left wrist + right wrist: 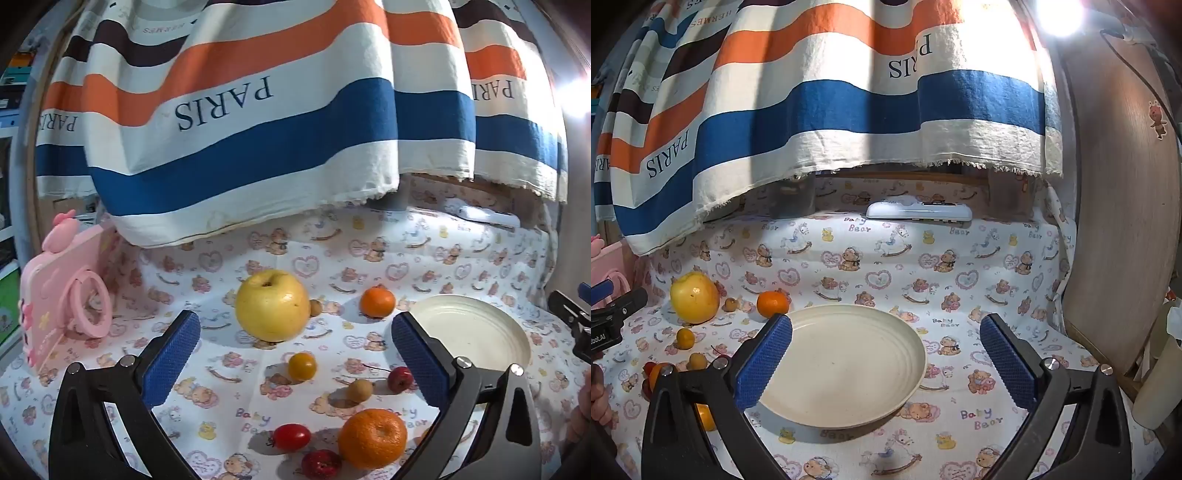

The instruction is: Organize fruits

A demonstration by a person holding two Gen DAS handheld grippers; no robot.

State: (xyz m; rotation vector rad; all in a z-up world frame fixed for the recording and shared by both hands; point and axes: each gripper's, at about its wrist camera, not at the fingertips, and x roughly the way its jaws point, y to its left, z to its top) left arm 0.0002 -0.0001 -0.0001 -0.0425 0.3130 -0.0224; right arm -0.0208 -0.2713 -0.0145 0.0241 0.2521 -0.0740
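In the left wrist view my left gripper [295,354] is open and empty above loose fruit: a large yellow apple [272,305], a far mandarin [377,302], a near mandarin [372,438], a small yellow fruit [302,366], a brown longan [359,391], a red cherry [400,379], a red tomato [291,437] and a dark red fruit [320,463]. The cream plate [476,332] lies empty to the right. In the right wrist view my right gripper [885,354] is open and empty over the plate [846,369]; the apple [694,297] and mandarin [772,303] lie left.
A striped "PARIS" cloth [258,122] hangs over the back of the table. A pink toy camera [62,306] stands at the left. A white remote-like device [919,212] lies at the back. A wooden panel [1119,206] bounds the right side.
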